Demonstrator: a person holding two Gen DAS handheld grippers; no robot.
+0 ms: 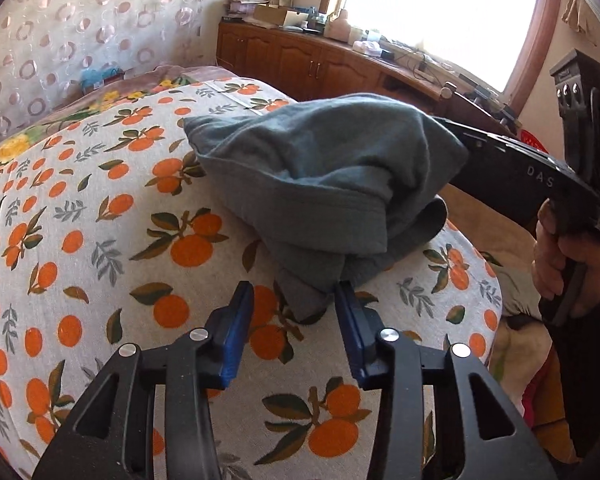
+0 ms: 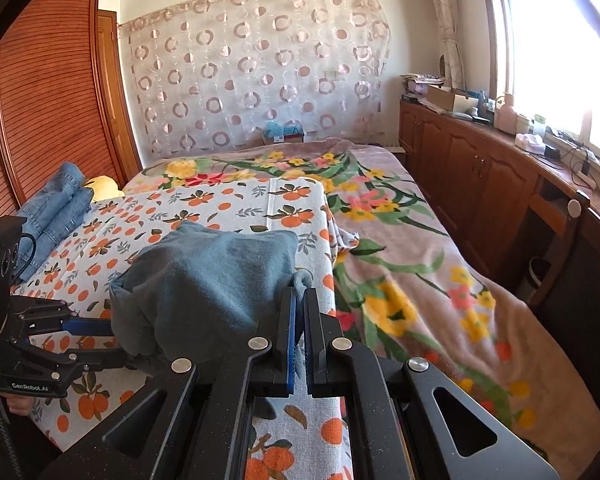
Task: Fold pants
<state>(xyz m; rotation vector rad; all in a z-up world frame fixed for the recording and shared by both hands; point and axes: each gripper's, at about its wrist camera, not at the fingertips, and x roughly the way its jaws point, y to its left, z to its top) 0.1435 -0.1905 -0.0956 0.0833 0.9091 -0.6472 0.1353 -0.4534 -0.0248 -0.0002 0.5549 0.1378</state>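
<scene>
The grey-blue pants are bunched in a heap on the orange-print sheet, with one side lifted. My right gripper is shut on an edge of the pants; cloth shows between its blue pads. In the left wrist view the right gripper comes in from the right and its tip is buried in the fabric. My left gripper stands part open at the near side of the heap. A hanging corner of cloth lies between its fingers, and the left pad is clear of that corner. From the right wrist view the left gripper reaches in under the heap's left side.
Folded jeans and a yellow item lie at the sheet's far left. A floral blanket covers the bed to the right. Wooden cabinets with clutter run under the window. A person's hand grips the right gripper's handle.
</scene>
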